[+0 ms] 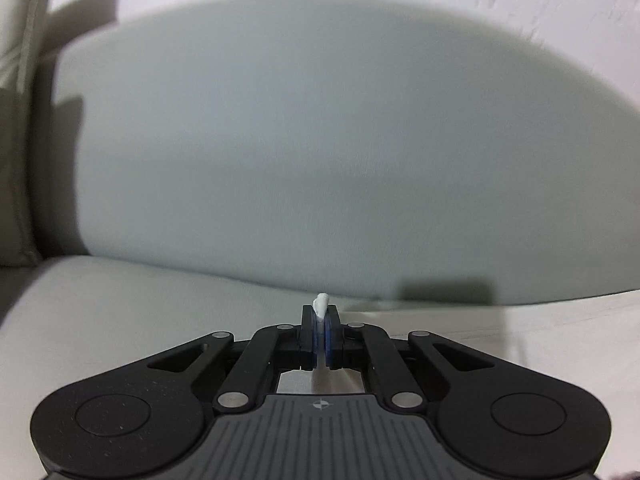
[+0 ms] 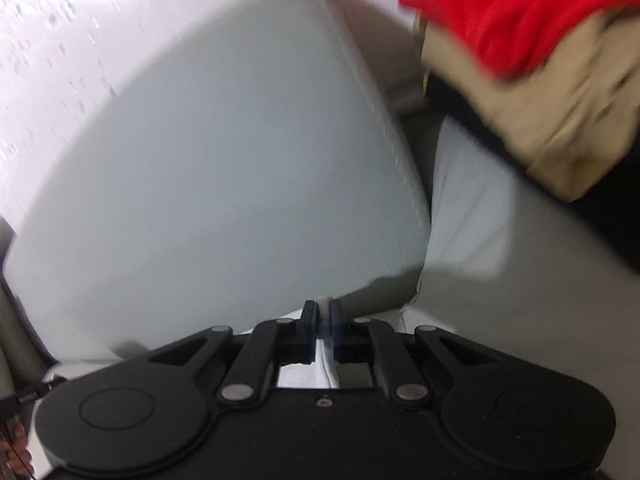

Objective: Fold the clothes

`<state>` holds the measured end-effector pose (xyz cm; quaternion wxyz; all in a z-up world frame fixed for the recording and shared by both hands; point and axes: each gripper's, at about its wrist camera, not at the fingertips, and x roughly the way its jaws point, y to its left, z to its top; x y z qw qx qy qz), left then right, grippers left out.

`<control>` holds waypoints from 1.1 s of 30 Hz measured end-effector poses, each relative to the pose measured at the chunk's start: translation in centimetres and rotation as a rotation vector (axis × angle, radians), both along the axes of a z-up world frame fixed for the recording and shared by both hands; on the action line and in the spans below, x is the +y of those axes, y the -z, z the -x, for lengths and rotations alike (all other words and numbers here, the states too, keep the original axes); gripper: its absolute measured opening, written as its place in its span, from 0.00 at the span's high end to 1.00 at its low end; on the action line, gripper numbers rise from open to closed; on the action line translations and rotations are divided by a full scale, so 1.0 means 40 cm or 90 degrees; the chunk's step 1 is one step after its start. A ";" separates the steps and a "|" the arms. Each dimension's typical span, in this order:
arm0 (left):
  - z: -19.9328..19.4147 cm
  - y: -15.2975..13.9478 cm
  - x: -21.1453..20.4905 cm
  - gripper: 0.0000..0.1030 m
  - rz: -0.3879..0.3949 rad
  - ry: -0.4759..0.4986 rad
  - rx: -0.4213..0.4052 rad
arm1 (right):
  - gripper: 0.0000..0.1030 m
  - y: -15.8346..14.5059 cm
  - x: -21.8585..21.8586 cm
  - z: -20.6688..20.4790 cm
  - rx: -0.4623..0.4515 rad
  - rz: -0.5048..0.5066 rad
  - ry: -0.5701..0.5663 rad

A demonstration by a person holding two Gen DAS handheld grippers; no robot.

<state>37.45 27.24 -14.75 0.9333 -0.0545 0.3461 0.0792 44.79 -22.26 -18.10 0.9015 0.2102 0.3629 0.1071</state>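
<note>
My left gripper (image 1: pixel 321 314) is shut on a pinch of white cloth (image 1: pixel 321 305) that sticks up between the fingertips; more of it hangs below the fingers. My right gripper (image 2: pixel 323 312) is shut on white cloth (image 2: pixel 325 354) too, which trails down under the fingers. Both grippers point at the sofa's pale grey back cushion (image 1: pixel 300 140), which also shows in the right wrist view (image 2: pixel 224 160). The rest of the white garment is hidden below the grippers. The right wrist view is blurred.
A pile of folded clothes sits at the right on the sofa seat: a red piece (image 2: pixel 516 12) on top of a beige one (image 2: pixel 560 120). The sofa seat (image 1: pixel 120 300) runs under the grippers. A side cushion (image 1: pixel 16 160) stands at the left. A white wall (image 2: pixel 60 20) lies behind.
</note>
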 end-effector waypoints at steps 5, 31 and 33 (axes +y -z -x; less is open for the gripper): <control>0.161 -0.118 -0.029 0.97 -0.007 -0.004 -0.041 | 0.94 -0.127 -0.014 0.172 -0.037 -0.026 0.026; 0.844 -0.167 -0.241 0.97 -0.065 -0.083 0.026 | 0.94 -0.132 -0.142 0.904 0.088 -0.077 0.092; 0.868 -0.156 -0.256 0.97 -0.071 -0.077 0.033 | 0.94 -0.142 -0.151 0.936 0.083 -0.070 0.091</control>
